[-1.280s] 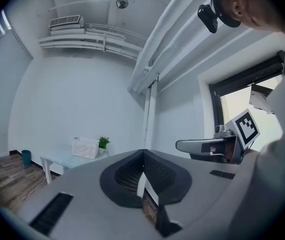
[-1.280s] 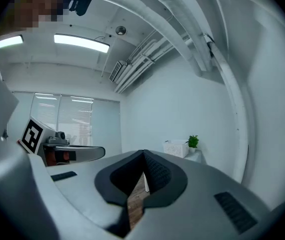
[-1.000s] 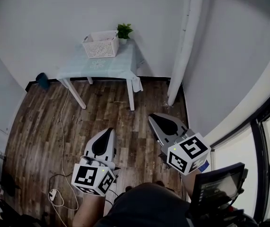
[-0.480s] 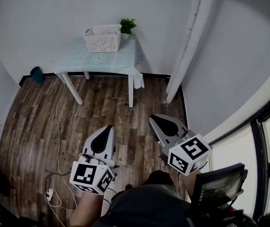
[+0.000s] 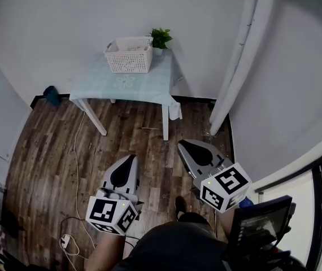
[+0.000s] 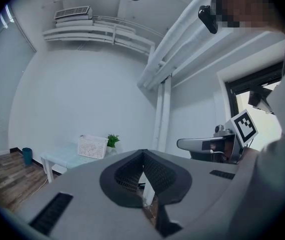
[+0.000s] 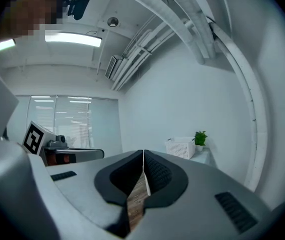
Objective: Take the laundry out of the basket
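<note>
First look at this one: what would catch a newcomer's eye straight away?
The white basket stands on a small pale table against the far wall, a green potted plant right beside it. In the foreground, over the wood floor, the left gripper and right gripper are both shut and empty, well short of the table.

**Both grippers shut, nothing held**

My left gripper point(image 5: 130, 158) sits in the lower middle of the head view. My right gripper point(image 5: 182, 144) is just to its right and slightly higher in the frame. They lie side by side without touching, both aimed toward the top of the frame. Each has its jaws pressed together, and the dark pads point(image 6: 157, 171) meet at the tips with nothing between them.
</note>
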A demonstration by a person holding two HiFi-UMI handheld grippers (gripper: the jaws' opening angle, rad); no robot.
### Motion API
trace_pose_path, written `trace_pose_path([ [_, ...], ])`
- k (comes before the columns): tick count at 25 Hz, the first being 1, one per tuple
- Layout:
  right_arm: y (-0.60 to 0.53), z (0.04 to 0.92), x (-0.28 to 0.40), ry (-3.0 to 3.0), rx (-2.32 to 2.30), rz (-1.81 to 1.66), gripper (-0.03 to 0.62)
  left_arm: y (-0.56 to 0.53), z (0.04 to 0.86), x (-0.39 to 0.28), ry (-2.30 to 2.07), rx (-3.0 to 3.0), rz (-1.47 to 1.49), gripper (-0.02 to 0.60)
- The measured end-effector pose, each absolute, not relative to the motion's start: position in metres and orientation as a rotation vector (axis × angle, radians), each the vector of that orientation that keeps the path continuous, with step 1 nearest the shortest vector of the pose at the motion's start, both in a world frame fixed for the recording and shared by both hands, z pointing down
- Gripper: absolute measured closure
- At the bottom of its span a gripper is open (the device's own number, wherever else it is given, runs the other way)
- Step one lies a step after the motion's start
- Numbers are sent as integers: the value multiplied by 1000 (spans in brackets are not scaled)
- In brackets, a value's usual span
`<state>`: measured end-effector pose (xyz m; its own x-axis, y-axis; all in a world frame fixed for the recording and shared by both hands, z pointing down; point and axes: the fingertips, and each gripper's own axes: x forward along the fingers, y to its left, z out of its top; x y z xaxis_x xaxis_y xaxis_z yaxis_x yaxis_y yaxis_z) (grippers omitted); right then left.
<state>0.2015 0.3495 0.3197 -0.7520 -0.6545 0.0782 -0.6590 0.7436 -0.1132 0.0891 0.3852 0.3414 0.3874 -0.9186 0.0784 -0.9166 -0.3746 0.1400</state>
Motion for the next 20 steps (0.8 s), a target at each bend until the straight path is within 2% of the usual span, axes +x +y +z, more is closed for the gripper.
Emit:
trace_pose_path([
  [10, 228, 307, 220, -2955, 1001, 181, 576, 259, 340, 107, -1703, 2414, 10, 574],
  [20, 146, 321, 225, -2958, 982, 248, 577, 190, 351, 107, -1700, 2380, 20, 574],
])
